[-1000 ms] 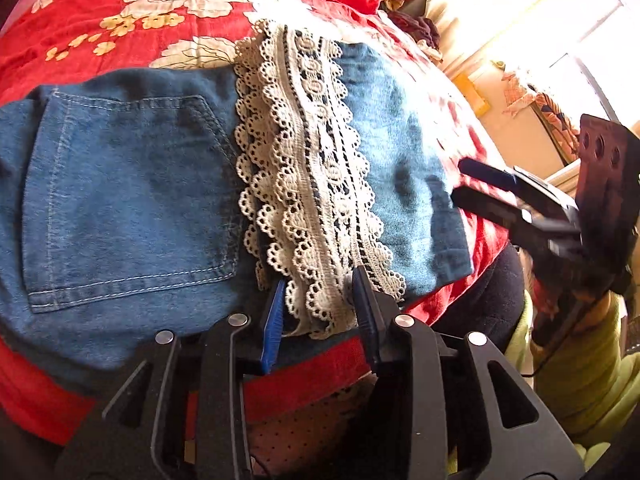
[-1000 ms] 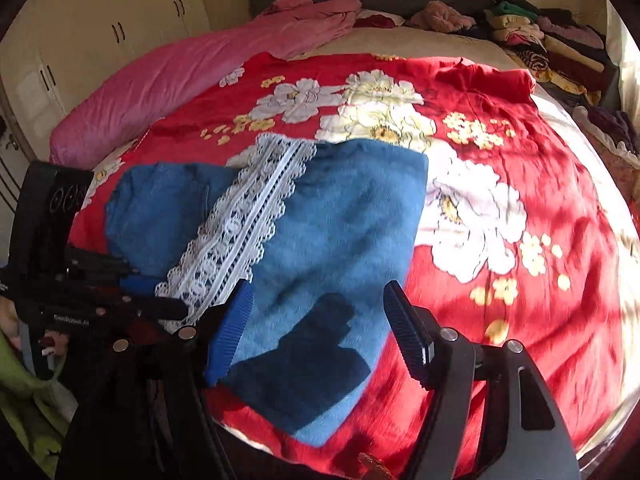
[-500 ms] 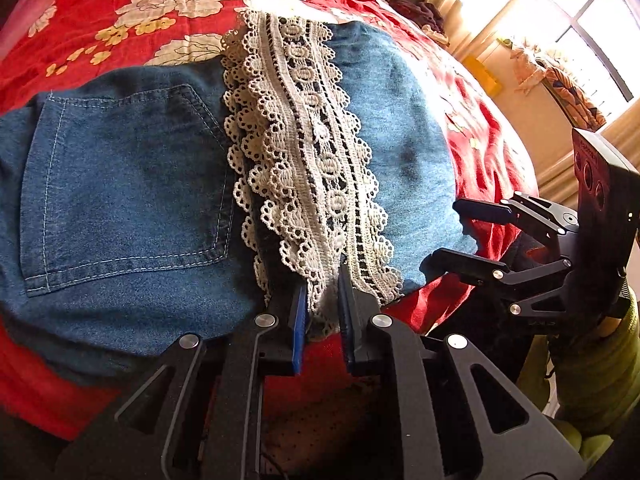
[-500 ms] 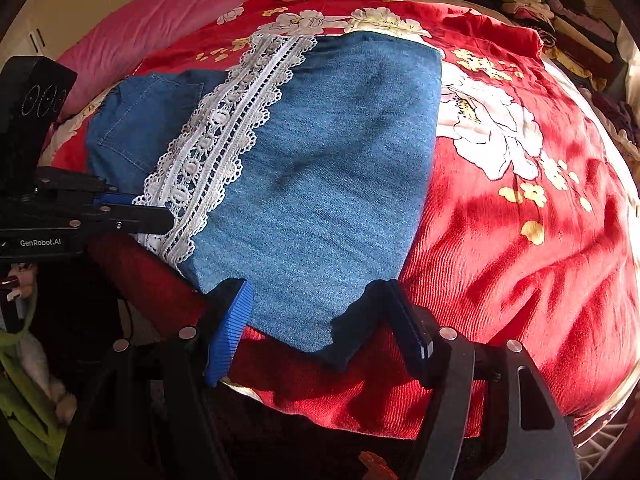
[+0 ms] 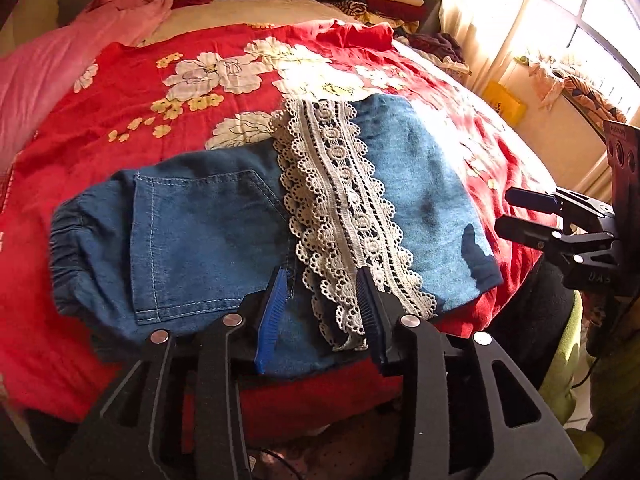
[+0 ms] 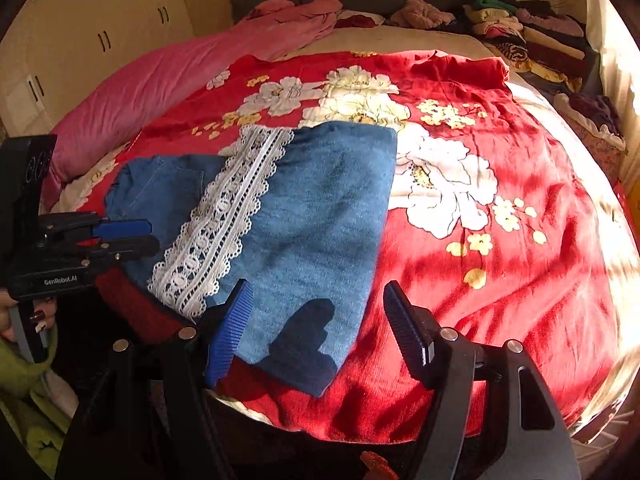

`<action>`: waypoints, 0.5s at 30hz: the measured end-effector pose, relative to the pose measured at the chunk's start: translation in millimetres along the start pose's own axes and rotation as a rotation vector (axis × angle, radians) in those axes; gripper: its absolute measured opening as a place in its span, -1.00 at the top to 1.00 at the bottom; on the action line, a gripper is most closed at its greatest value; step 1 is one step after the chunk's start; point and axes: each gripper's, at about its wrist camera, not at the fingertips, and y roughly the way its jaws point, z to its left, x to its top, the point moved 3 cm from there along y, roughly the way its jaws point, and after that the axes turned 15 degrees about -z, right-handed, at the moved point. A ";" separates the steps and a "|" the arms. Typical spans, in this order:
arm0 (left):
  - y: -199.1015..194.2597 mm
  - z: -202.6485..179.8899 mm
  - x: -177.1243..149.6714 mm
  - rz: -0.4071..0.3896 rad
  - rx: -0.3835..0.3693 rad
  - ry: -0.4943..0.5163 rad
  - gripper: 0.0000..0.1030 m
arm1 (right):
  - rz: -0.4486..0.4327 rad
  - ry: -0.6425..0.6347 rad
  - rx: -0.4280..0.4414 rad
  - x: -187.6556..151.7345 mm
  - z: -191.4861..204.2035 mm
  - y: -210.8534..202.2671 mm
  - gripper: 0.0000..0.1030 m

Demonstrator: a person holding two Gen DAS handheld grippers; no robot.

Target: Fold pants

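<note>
The blue denim pants with a white lace strip [image 5: 276,216] lie on the bed with the red flowered blanket [image 5: 132,92], near its front edge. They already look folded: one part lies over the other, the lace [image 5: 340,208] runs down the middle, and a back pocket [image 5: 200,236] shows on one side. The shape is a short, flat pack, so I think most of the folding is done. Maybe one more fold or a little smoothing is left, but I cannot be sure.

The left tool [image 5: 324,312] is just above the near end of the lace. Its jaws have just been opening, and now they stand apart with the lace end between them, not pinched. The right tool [image 6: 316,320] is wide open over the near corner of the pants and holds nothing.
</note>
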 end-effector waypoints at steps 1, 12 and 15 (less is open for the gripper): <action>-1.0 1.6 0.6 -0.004 0.006 0.001 0.45 | -0.008 -0.008 -0.001 4.8 0.5 1.9 -0.30; 0.6 7.4 2.0 -0.010 0.027 -0.002 0.31 | 0.023 -0.069 0.029 53.9 18.4 76.6 -0.29; 0.9 10.9 1.7 -0.011 0.035 -0.004 0.30 | 0.074 -0.053 0.014 56.1 14.4 105.1 -0.29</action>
